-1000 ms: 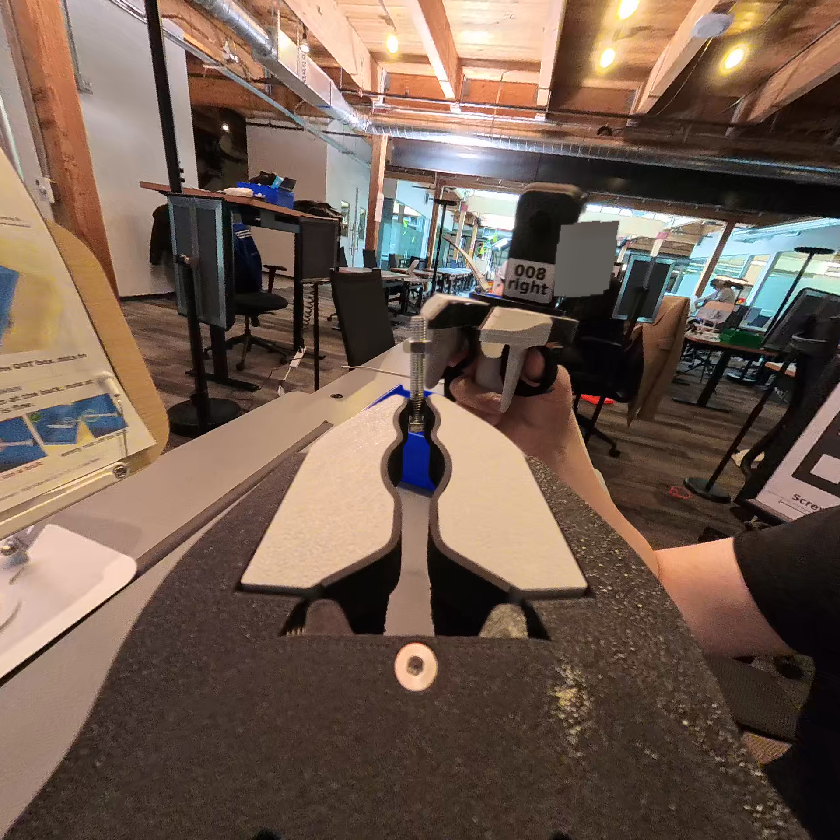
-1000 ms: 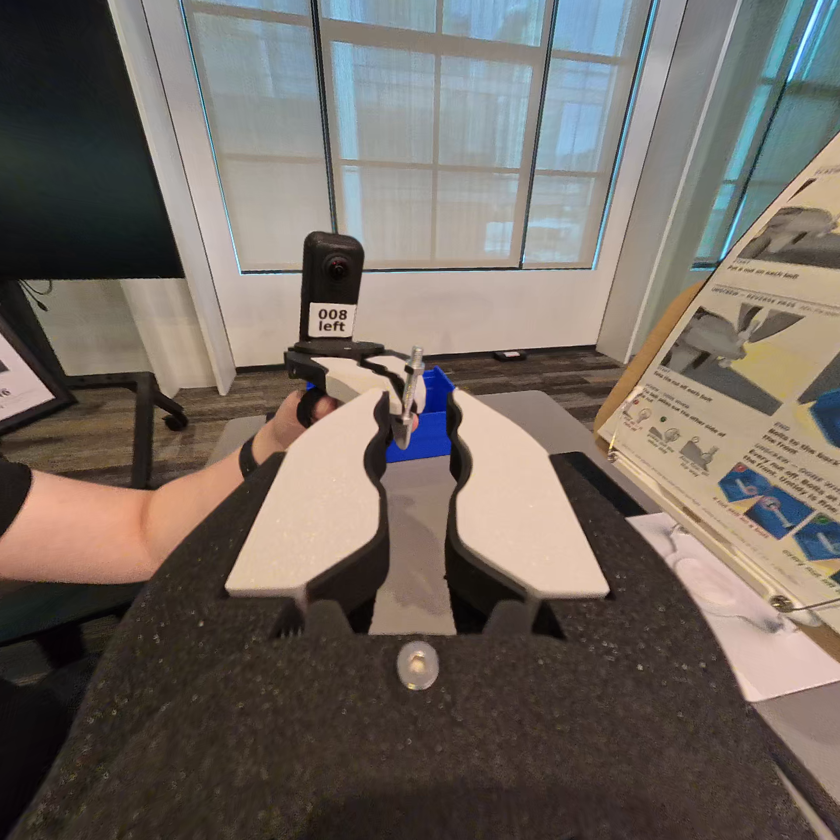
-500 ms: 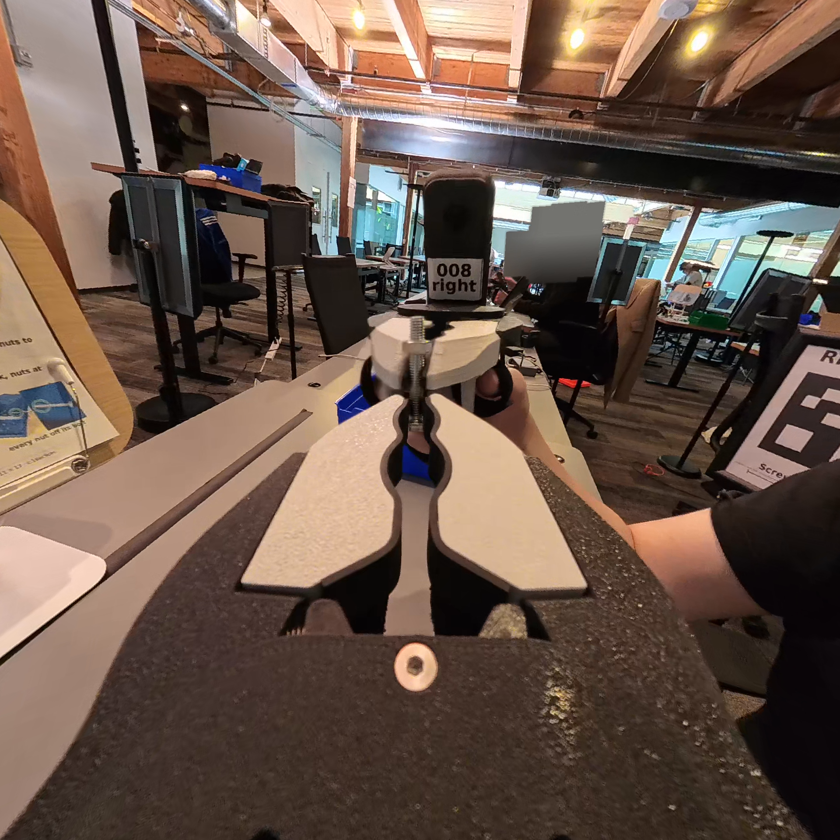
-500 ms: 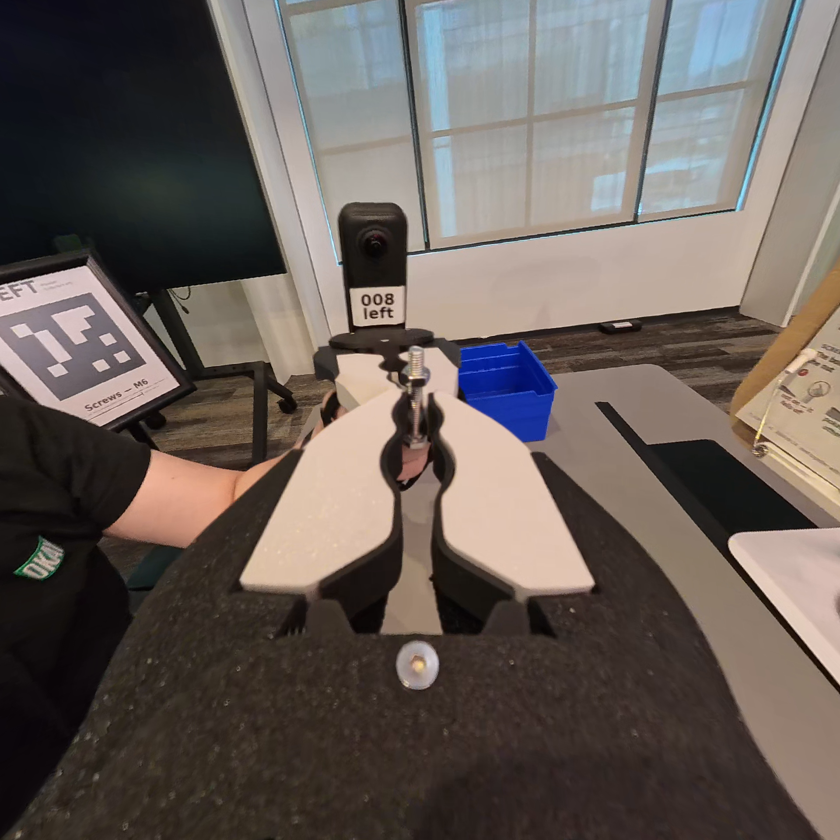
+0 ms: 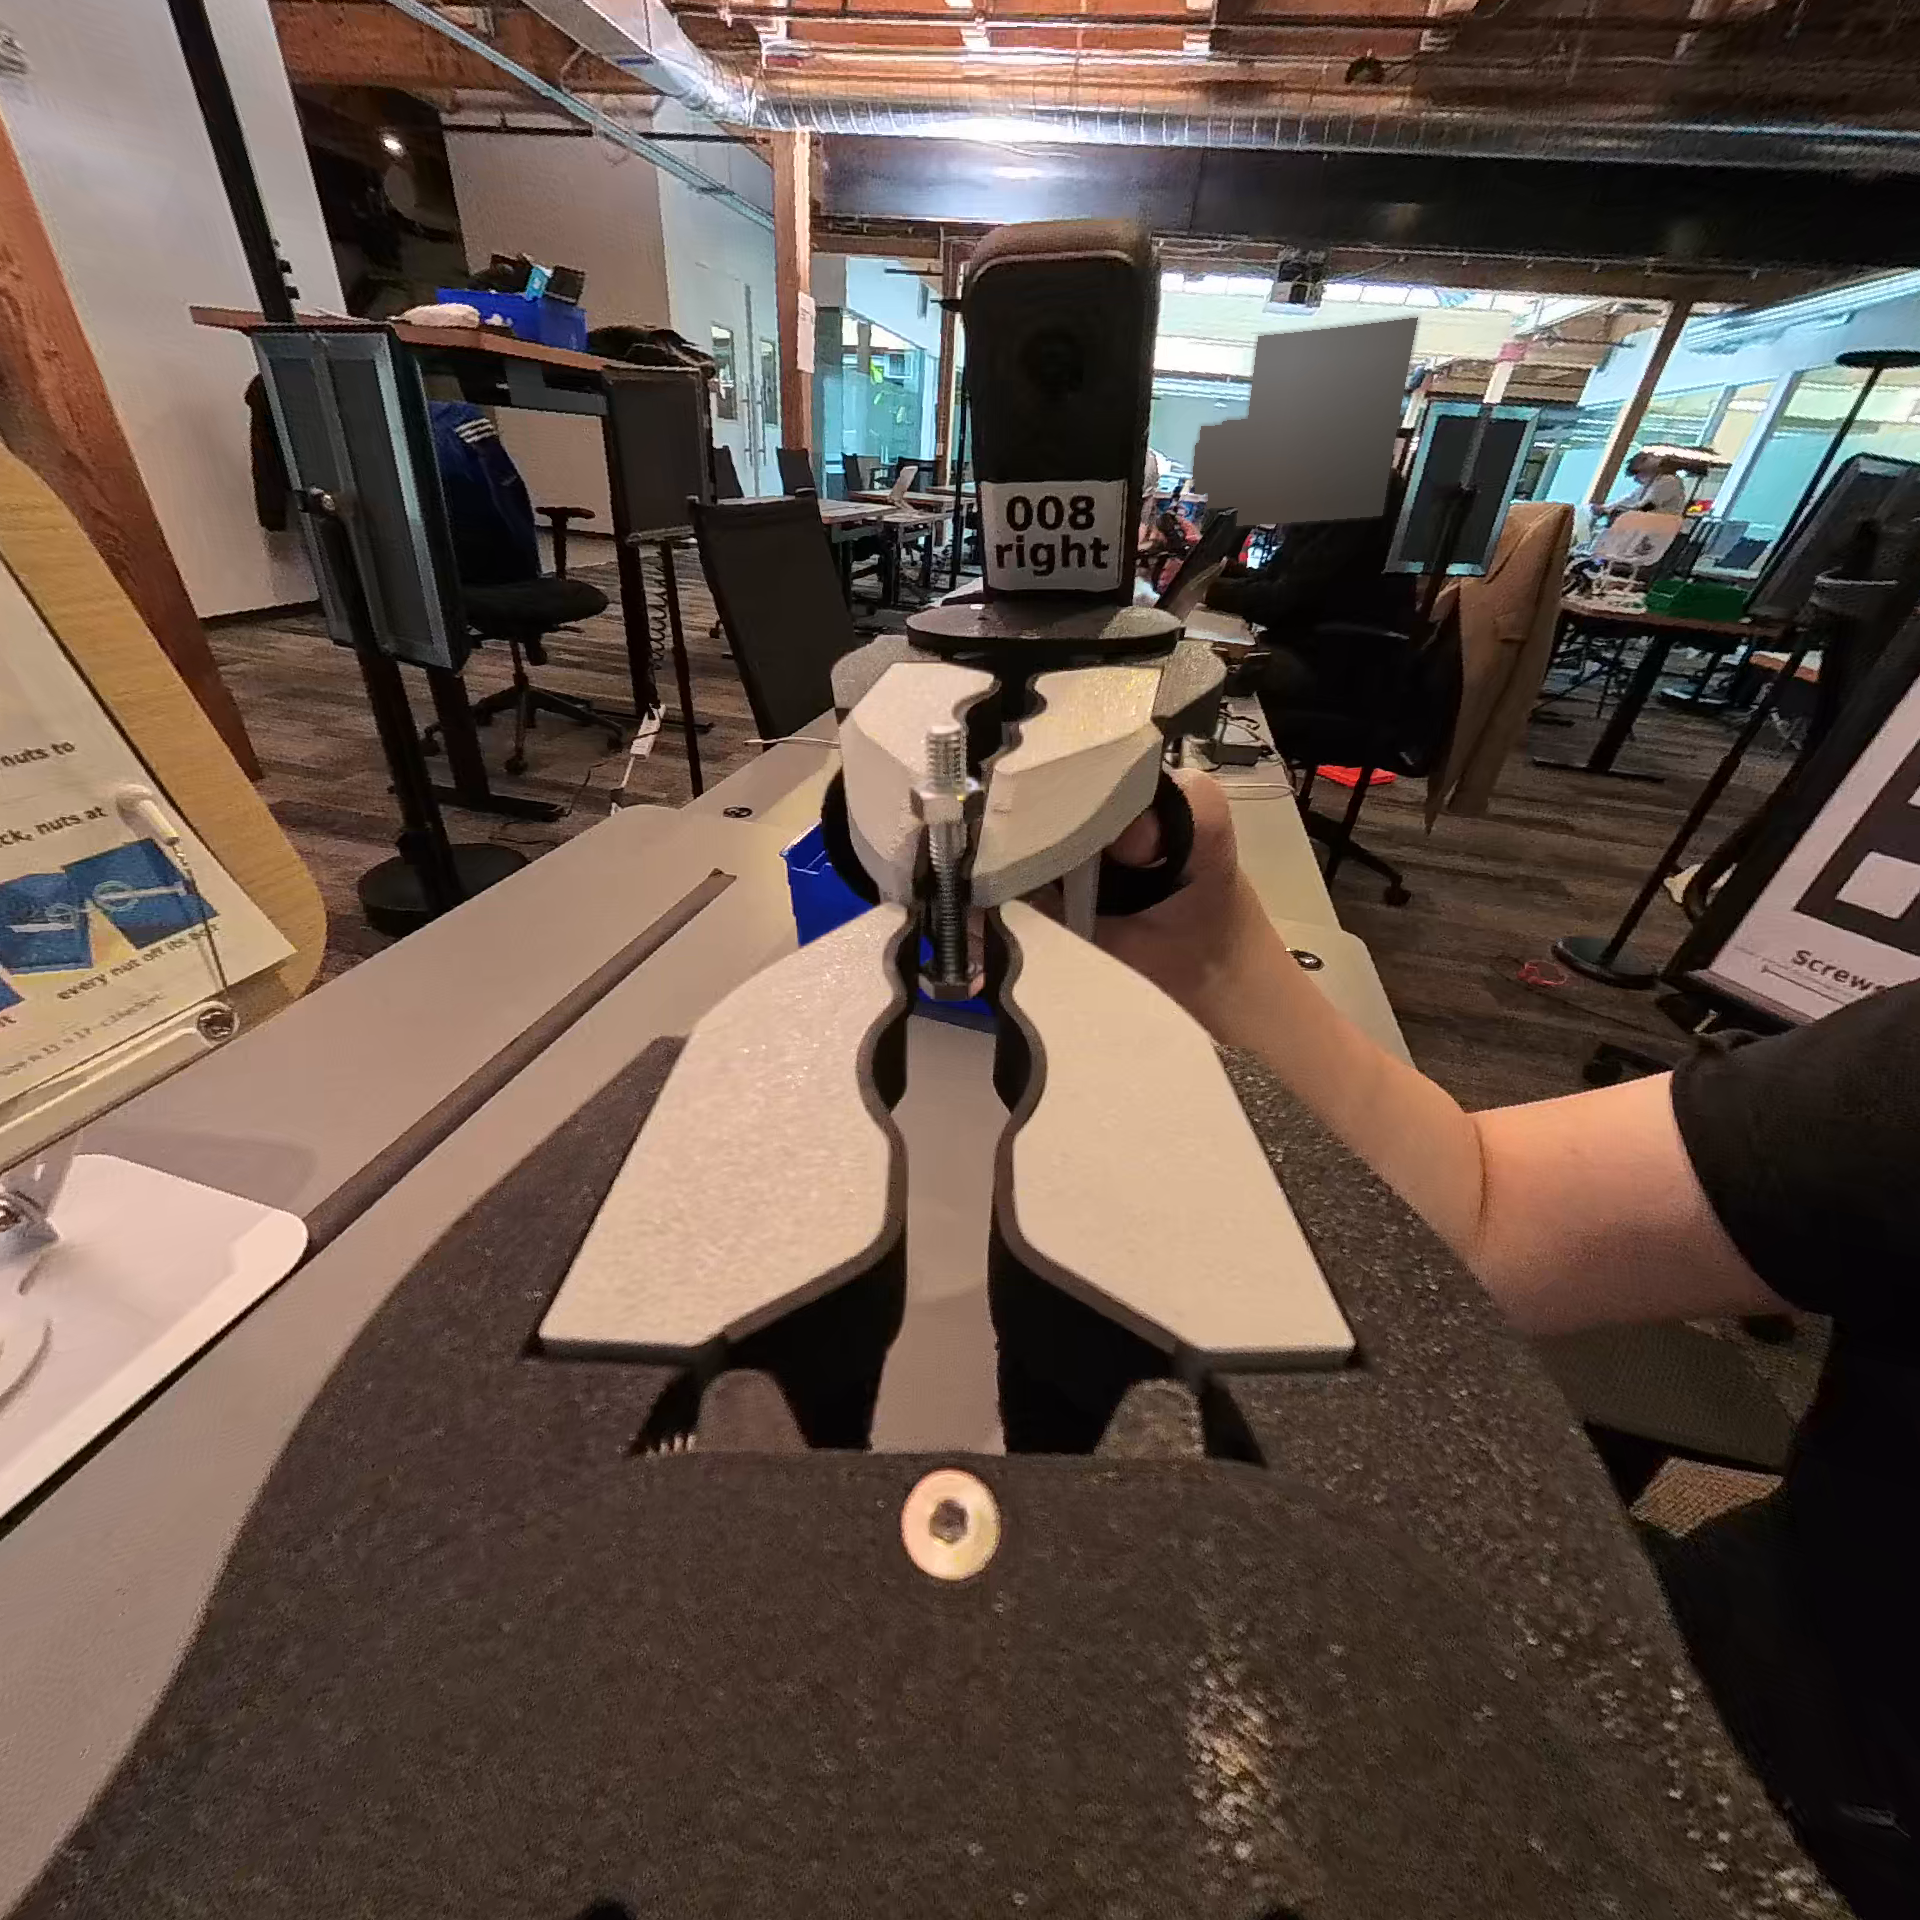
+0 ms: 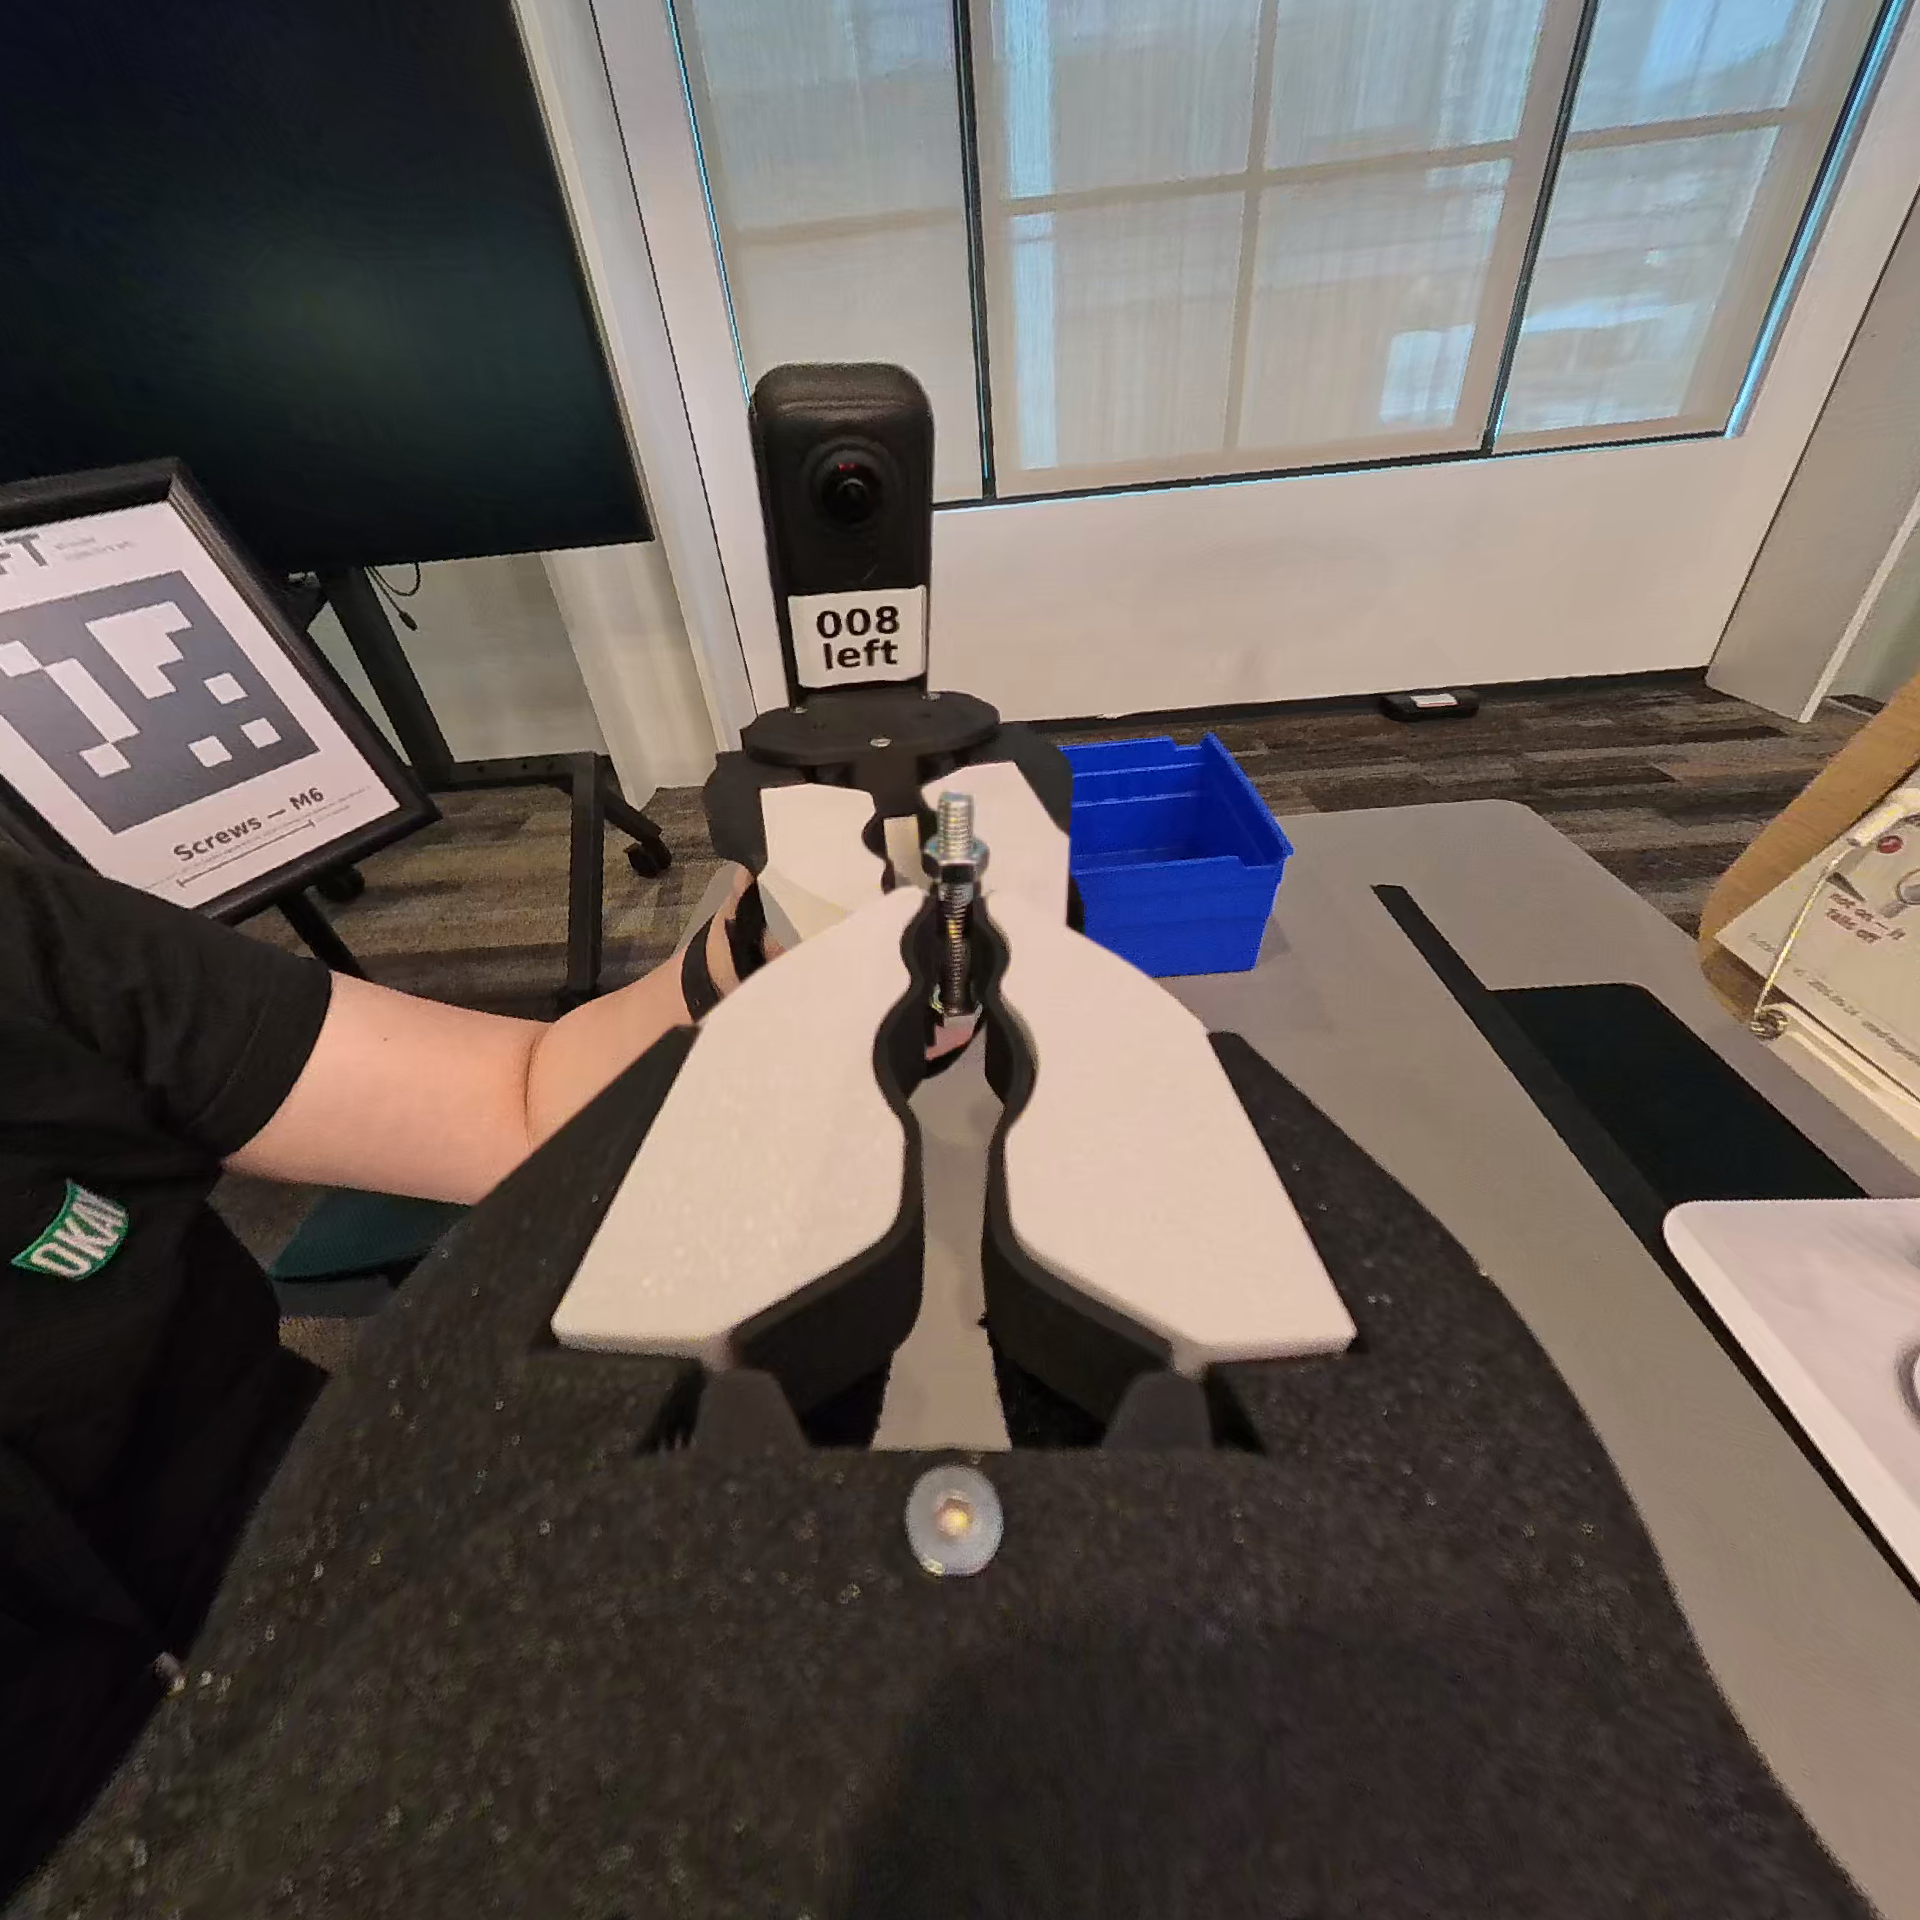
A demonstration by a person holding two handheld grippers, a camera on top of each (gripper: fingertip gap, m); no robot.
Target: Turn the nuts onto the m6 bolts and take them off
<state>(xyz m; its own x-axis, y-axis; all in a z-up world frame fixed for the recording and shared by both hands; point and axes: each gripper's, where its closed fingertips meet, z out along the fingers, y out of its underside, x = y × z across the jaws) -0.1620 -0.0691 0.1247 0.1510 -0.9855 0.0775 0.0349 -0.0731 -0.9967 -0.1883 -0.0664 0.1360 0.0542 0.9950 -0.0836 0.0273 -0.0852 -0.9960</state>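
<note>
**Holding a small steel bolt upright between two sets of tongs**

Up in the air above the grey desk (image 6: 1351, 1049) stands the bolt (image 5: 948, 894), thread end up, head down. The left tongs (image 5: 948, 966) are clamped on it low down, right at the head, the shaft sitting in the notch of the pads. The nut (image 5: 945, 805) rides high on the thread, with only a short stub of thread above it.

The right tongs (image 6: 948, 935) come in from the far side, fingers drawn close around the shaft just under the nut. Whether they actually press on it, I cannot tell.

It looks a light piece, hard and rigid, so nothing will bend or crush. The trouble is likely slip: smooth plated metal, a round shaft, a small nut. The flats of the nut look like the place to bite for turning, while the head end stays pinned in that notch. A loose nut would probably roll once it hit the desk. The blue bin (image 6: 1174, 862) sits on the desk beyond, to the right.
</note>
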